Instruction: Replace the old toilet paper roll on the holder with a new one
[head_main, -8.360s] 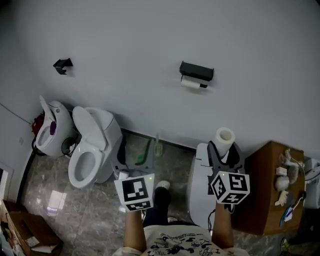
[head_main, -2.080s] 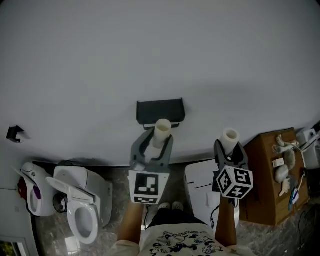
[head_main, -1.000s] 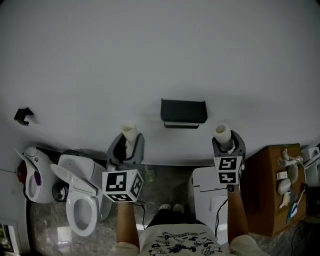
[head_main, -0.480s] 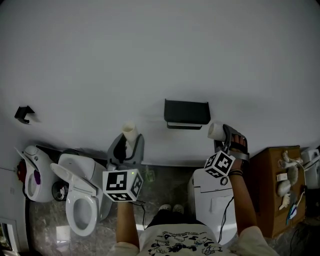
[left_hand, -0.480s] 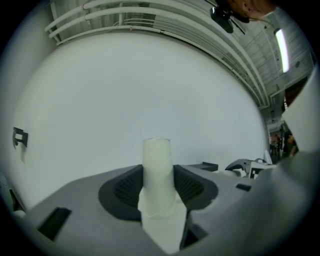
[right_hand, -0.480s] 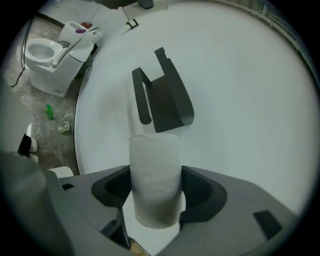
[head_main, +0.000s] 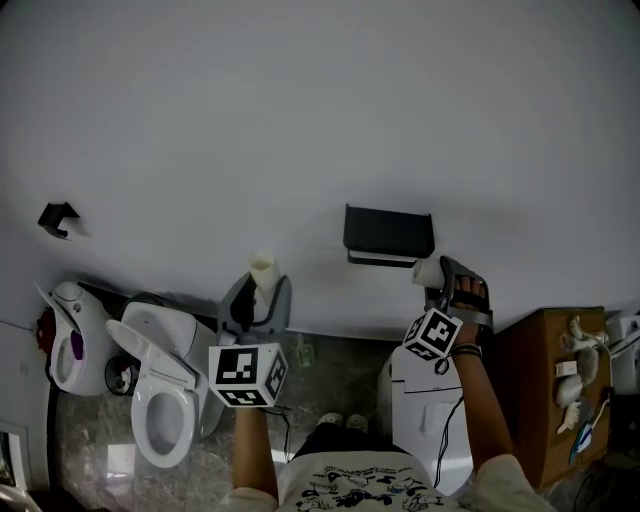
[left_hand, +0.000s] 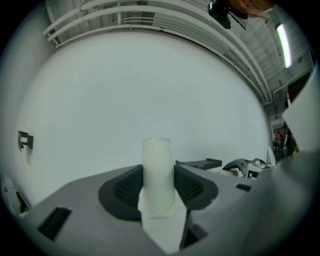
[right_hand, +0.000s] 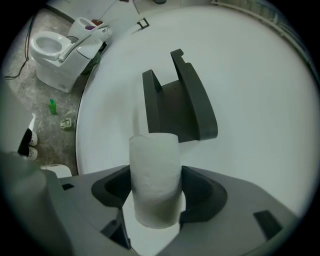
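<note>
The black holder (head_main: 388, 232) hangs on the white wall, and no roll shows on it. My right gripper (head_main: 437, 276) is shut on the thick new roll (head_main: 428, 270), which lies sideways just below the holder's right end. In the right gripper view the new roll (right_hand: 155, 175) stands between the jaws of this gripper (right_hand: 156, 189), with the holder (right_hand: 177, 102) close behind it. My left gripper (head_main: 258, 292) is shut on the thin old roll (head_main: 262, 270), upright, left of the holder. The left gripper view shows this old roll (left_hand: 158, 172) gripped by that gripper (left_hand: 159, 186).
A white toilet (head_main: 160, 400) and a second white fixture (head_main: 65, 345) stand at the lower left. A black hook (head_main: 58, 216) is on the wall. Under my right arm is a white unit (head_main: 425, 400), with a wooden cabinet (head_main: 545, 370) to its right.
My right gripper has rolled, so the new roll has gone from upright to sideways, and it has shifted closer to the holder's right end. The left gripper has kept still with the old roll.
</note>
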